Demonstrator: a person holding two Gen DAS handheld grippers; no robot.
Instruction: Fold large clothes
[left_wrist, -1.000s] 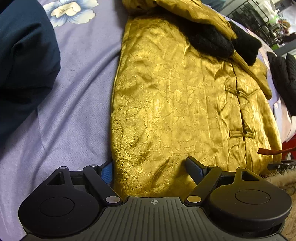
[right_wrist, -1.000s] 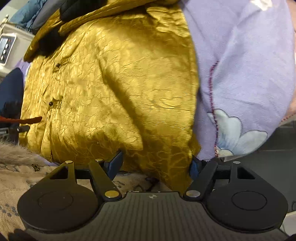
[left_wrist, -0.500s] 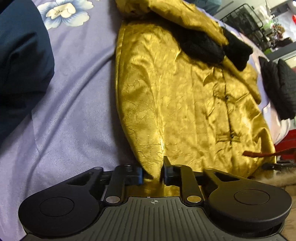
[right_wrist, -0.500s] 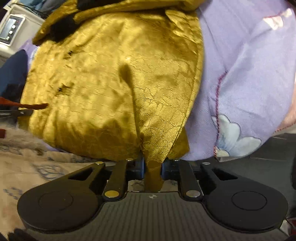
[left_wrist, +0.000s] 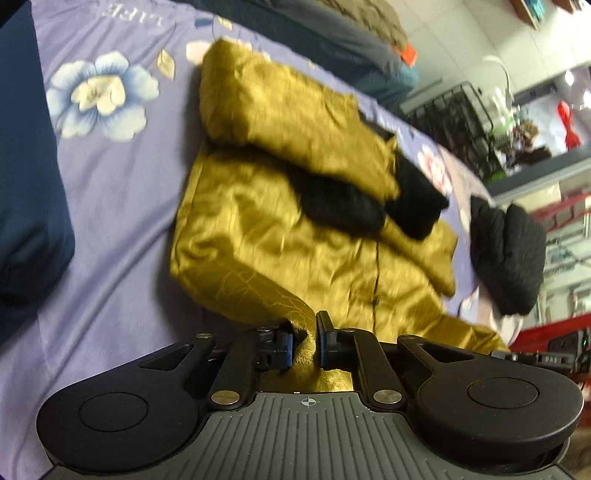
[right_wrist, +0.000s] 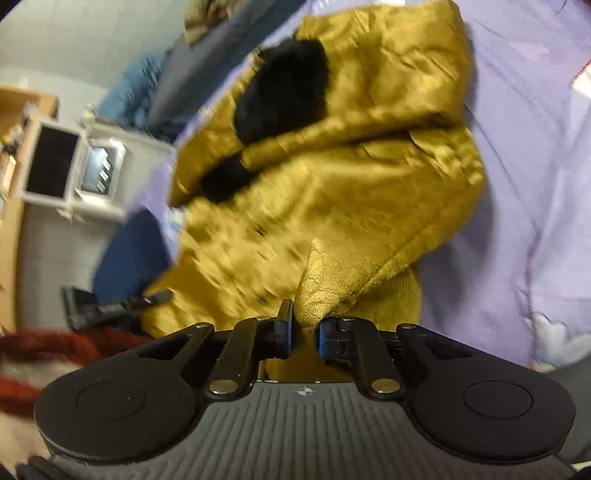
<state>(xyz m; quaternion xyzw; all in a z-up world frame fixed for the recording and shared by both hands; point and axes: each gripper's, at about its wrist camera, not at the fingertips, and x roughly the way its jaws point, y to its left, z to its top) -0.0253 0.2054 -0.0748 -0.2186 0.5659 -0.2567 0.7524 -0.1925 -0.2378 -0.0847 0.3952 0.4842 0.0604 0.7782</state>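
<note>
Your left tool (left_wrist: 306, 341) has a bunched corner of the shiny gold satin jacket (left_wrist: 280, 229) between its blue-padded fingers, and its jaws are closing on that hem fabric. Your right tool (right_wrist: 303, 338) is clamped tight on the opposite hem corner of the same jacket (right_wrist: 347, 184), with the cloth rising in a ridge from its fingers. Beyond both tools the jacket lies spread on the lilac flower-printed bed sheet (left_wrist: 110, 206), its two sleeves folded across the chest so that the black furry cuffs (left_wrist: 369, 206) lie side by side in the middle. A dark blue garment (left_wrist: 26, 192) lies on the sheet to the left of the jacket, and a black fuzzy garment (left_wrist: 509, 251) sits beyond its right edge.
</note>
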